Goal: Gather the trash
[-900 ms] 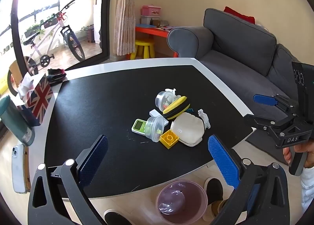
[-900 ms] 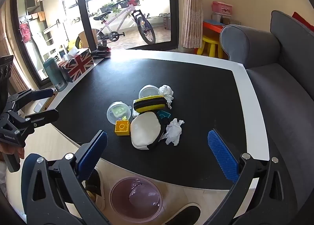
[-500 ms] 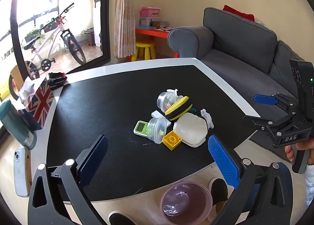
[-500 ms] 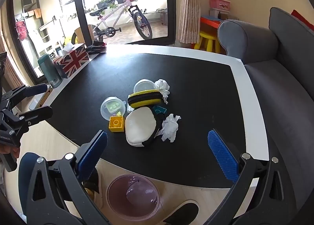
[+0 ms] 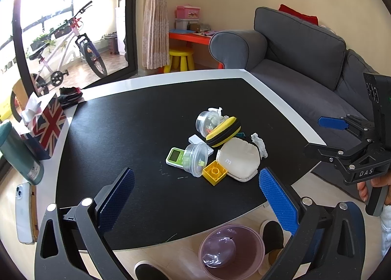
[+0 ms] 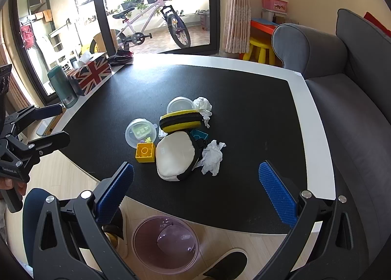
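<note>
A pile sits mid-table: two crumpled white tissues (image 6: 212, 158) (image 6: 203, 106), two clear lidded cups (image 6: 141, 132) (image 6: 180, 105), a yellow-black zip pouch (image 6: 180, 120), a white pouch (image 6: 174, 156), a yellow brick (image 6: 146, 152) and a green gadget (image 5: 174, 156). A purple-lined bin (image 6: 165, 243) stands on the floor below the table's near edge. My left gripper (image 5: 194, 199) and right gripper (image 6: 195, 192) are both open and empty, above the near edge, short of the pile.
The black table (image 6: 244, 99) has a white border. A Union Jack tissue box (image 6: 91, 75), a green bottle (image 6: 62, 89) and a phone (image 5: 23, 211) lie at its left side. A grey sofa (image 6: 354, 99) stands to the right. Shoes (image 6: 226, 265) are near the bin.
Both grippers have shifted slightly toward the pile, which sits a little nearer in both views. Jaws stayed open. Nothing on the table moved.
</note>
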